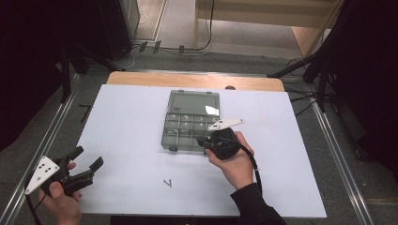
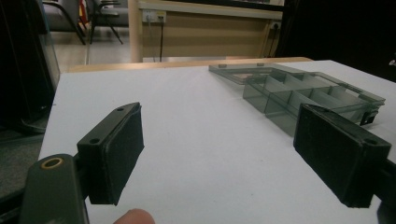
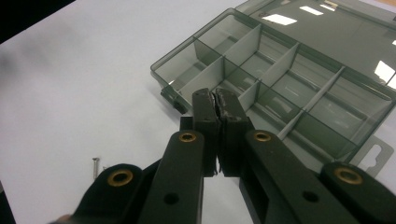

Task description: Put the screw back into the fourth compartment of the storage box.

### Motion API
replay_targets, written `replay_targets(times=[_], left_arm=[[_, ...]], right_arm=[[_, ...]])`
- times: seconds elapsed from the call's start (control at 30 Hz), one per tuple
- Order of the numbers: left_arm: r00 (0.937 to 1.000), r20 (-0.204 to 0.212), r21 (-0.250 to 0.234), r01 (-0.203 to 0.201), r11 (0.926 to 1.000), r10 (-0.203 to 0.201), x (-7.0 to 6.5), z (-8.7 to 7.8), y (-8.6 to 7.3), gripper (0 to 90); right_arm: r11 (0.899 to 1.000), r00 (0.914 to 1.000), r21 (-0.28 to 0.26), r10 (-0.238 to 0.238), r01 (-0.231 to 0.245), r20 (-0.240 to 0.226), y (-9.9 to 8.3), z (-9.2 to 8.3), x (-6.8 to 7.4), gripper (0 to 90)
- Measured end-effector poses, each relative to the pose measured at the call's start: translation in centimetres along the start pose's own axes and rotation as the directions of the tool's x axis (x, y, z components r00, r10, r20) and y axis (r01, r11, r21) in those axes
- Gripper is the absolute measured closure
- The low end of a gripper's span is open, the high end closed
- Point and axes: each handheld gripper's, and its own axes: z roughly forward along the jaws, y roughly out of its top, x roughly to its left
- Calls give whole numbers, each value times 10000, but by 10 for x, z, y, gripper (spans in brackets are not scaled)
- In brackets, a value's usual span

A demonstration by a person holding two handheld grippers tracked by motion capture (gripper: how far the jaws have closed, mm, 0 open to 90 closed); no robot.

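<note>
left gripper [image 1: 89, 171]: black two-jaw tool in the person's left hand at the near left corner of the white table sheet [image 1: 131, 140]; jaws spread wide, nothing between the pads [image 2: 119, 154].
screws: two small metal screws [image 1: 167, 183] lie on the sheet near the front edge, apart from both tools.
right gripper [image 1: 202, 140]: black two-jaw tool in the right hand, jaws pressed together, no object visible between them, tips at the box's near rim.
box: smoky transparent plastic compartment box [image 3: 261, 70], lid open and lying flat behind it, sits mid-table just beyond the right tool; compartments look bare.
</note>
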Motion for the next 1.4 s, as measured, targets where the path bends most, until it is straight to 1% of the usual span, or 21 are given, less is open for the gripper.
replay_targets(times=[0.1,0.17,0.37,0.67,0.73,0.9,1.23,1.4], left_arm=[[10000,-5,9,-6,10000,6,0,0,0,163],[10000,-15,10,-14,10000,14,0,0,0,164],[10000,-7,18,-8,10000,8,0,0,0,164],[10000,-13,19,-18,10000,18,0,0,0,163],[10000,-3,25,-11,10000,11,0,0,0,164],[10000,14,14,-5,10000,5,0,0,0,164],[10000,47,53,-40,10000,40,0,0,0,163],[10000,49,53,-23,10000,22,0,0,0,164]], right_arm=[[9999,10000,-53,92,-92,-8,2,-1,-3,896],[9999,10000,-108,63,-62,25,3,-1,-5,896],[9997,9998,-239,-8,13,205,4,-3,-14,896],[9993,9989,-368,126,-110,458,8,-5,-26,896],[9991,9987,-417,99,-78,499,9,-4,-28,896],[9993,9979,-351,162,-141,627,9,-2,-35,896],[9989,9959,-421,229,-193,877,13,0,-48,896],[9990,9938,-434,161,-114,1096,15,2,-54,896]])
